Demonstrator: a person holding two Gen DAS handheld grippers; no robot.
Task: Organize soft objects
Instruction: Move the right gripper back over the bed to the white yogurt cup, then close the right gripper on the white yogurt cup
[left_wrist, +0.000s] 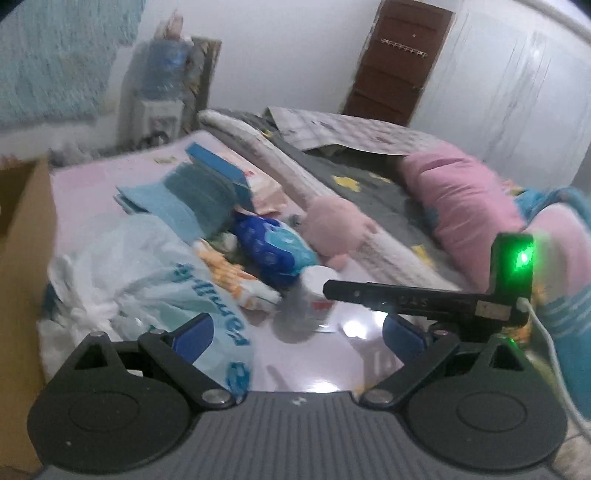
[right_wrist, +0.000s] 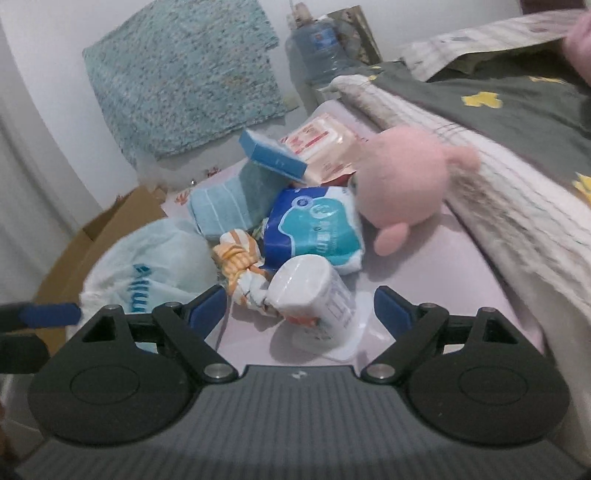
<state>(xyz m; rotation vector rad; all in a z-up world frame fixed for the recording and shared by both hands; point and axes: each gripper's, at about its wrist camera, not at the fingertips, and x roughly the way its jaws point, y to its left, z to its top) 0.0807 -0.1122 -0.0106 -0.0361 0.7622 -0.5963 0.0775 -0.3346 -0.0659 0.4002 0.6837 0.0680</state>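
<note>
A pile of soft things lies on a glossy pink surface (right_wrist: 436, 266): a pink plush toy (right_wrist: 402, 184), a blue-and-teal tissue pack (right_wrist: 314, 225), a folded light-blue towel (right_wrist: 229, 206), an orange-and-white knotted cloth (right_wrist: 240, 262), a pale plastic bag (right_wrist: 151, 266) and a white wrapped roll (right_wrist: 310, 291). My right gripper (right_wrist: 299, 306) is open and empty, with the roll just ahead between its fingers. My left gripper (left_wrist: 299, 332) is open and empty, above the bag (left_wrist: 147, 280) and the roll (left_wrist: 314, 288). The right gripper's finger (left_wrist: 406, 295) crosses the left wrist view.
A cardboard box (right_wrist: 92, 243) stands left of the pile. A bed with a grey star-print blanket (right_wrist: 517, 107), a quilt edge (right_wrist: 491, 206) and a pink pillow (left_wrist: 461, 199) lies to the right. A blue box (right_wrist: 273, 155) and a wipes pack (right_wrist: 325, 147) sit behind. A water dispenser (left_wrist: 162, 88) stands by the wall.
</note>
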